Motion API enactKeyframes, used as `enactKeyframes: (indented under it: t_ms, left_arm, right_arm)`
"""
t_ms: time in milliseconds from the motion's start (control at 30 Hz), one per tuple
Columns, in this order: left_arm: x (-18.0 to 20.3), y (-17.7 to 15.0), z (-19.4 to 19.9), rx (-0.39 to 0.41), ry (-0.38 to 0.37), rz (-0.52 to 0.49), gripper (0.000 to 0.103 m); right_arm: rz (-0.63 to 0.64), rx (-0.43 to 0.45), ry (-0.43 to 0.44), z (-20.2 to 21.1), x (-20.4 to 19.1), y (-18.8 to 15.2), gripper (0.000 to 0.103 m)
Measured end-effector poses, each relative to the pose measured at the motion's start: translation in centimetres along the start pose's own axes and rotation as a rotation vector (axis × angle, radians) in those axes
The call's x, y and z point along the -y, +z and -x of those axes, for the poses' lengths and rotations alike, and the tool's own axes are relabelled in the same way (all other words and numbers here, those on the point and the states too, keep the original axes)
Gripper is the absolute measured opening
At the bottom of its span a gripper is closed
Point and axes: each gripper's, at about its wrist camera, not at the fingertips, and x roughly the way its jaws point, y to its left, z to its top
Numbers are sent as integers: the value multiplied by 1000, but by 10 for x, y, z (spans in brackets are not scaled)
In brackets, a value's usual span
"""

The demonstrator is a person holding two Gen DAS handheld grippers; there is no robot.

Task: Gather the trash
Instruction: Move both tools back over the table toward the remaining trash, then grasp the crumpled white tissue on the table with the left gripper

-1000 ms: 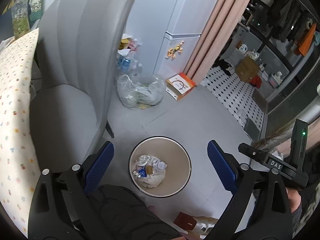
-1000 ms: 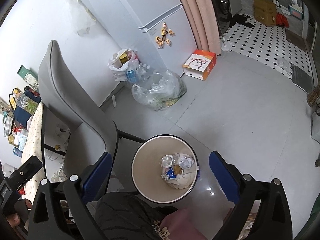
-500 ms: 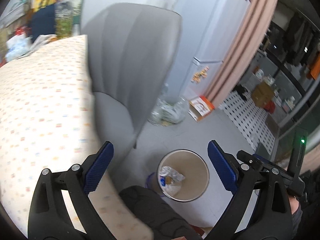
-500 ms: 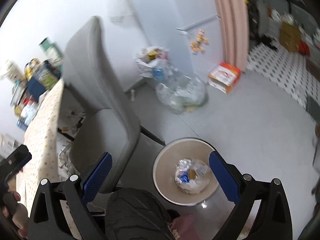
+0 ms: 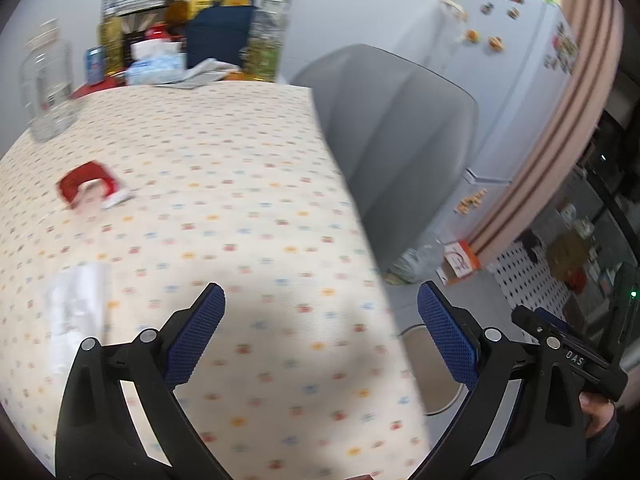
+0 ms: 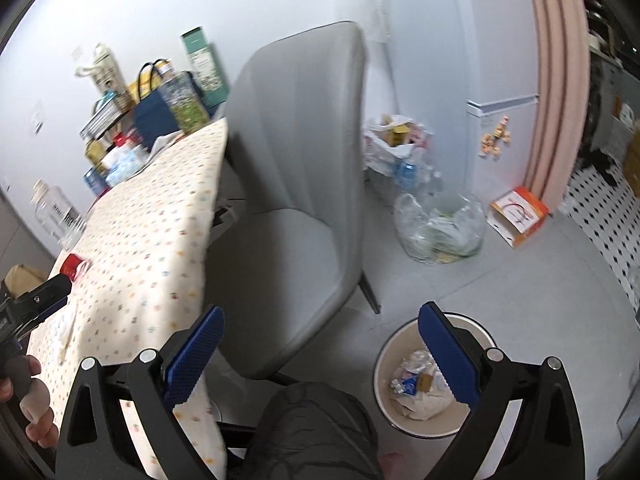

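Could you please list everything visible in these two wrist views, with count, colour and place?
Table: one, cream cloth with small coloured dots, left side.
Red wrapper: one, red and white, on the table's far left.
Clear plastic piece: one, whitish, on the table near the left gripper.
Glass jar: one, clear, far table corner.
Clutter of bags, boxes and bottles: several, mixed colours, table's far edge by the wall.
Chair: one, grey, beside the table.
Trash bin: one, beige, on the floor, holding crumpled trash.
Clear bag: one, on the floor behind the chair.
Orange-and-white box: one, by the pink curtain.
Fridge: one, white, with magnets.
Left gripper: black, blue pads, open, empty.
Right gripper: same, open, empty.
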Motion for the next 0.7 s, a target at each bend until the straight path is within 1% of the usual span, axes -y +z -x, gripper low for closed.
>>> enactKeyframes:
  t_ms: [333,500,700]
  left_arm:
    - [-73,-8,29,43,100,92,96]
    - [-102,-12,38,49,162,118,96]
    - [-129,-17,46,57,213,159,96]
  right_arm:
    - [110,-13,74,-5,-68,3,95]
    - [147,-26,122,-8,-98,4,95]
    - [178,-31,169,-11,-127,6,95]
